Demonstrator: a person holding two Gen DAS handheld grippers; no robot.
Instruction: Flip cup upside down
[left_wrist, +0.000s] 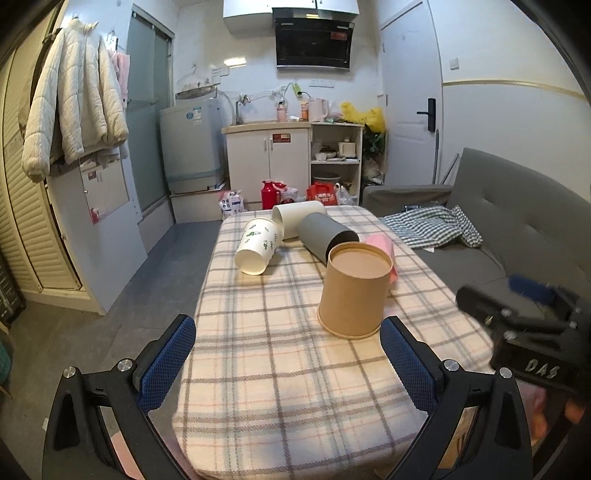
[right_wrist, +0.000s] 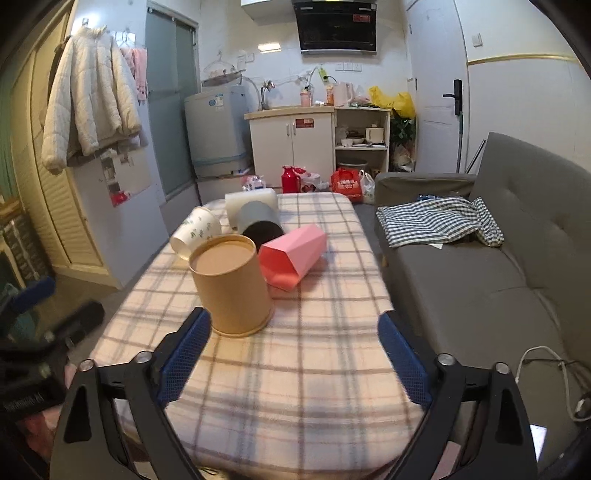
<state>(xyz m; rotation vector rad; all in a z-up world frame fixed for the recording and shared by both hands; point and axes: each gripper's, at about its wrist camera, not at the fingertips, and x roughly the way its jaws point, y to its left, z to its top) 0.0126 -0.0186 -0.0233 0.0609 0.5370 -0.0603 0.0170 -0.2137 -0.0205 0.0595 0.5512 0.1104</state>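
Observation:
A brown paper cup (left_wrist: 354, 291) stands upside down, rim on the plaid tablecloth (left_wrist: 280, 354); it also shows in the right wrist view (right_wrist: 232, 284). Behind it several cups lie on their sides: a white leaf-print cup (left_wrist: 256, 245) (right_wrist: 197, 230), a grey cup (left_wrist: 325, 236) (right_wrist: 258, 221), a plain white cup (left_wrist: 299, 218) (right_wrist: 251, 203) and a pink hexagonal cup (right_wrist: 293, 256). My left gripper (left_wrist: 288, 343) is open and empty, in front of the brown cup. My right gripper (right_wrist: 295, 339) is open and empty, its left finger (right_wrist: 188, 343) next to the cup's base.
A grey sofa (right_wrist: 498, 266) with a checked cloth (right_wrist: 439, 221) runs along the table's right side. The floor drops away on the left. Kitchen cabinets (left_wrist: 269, 155), a washing machine (left_wrist: 192, 144) and bags stand beyond the table's far end.

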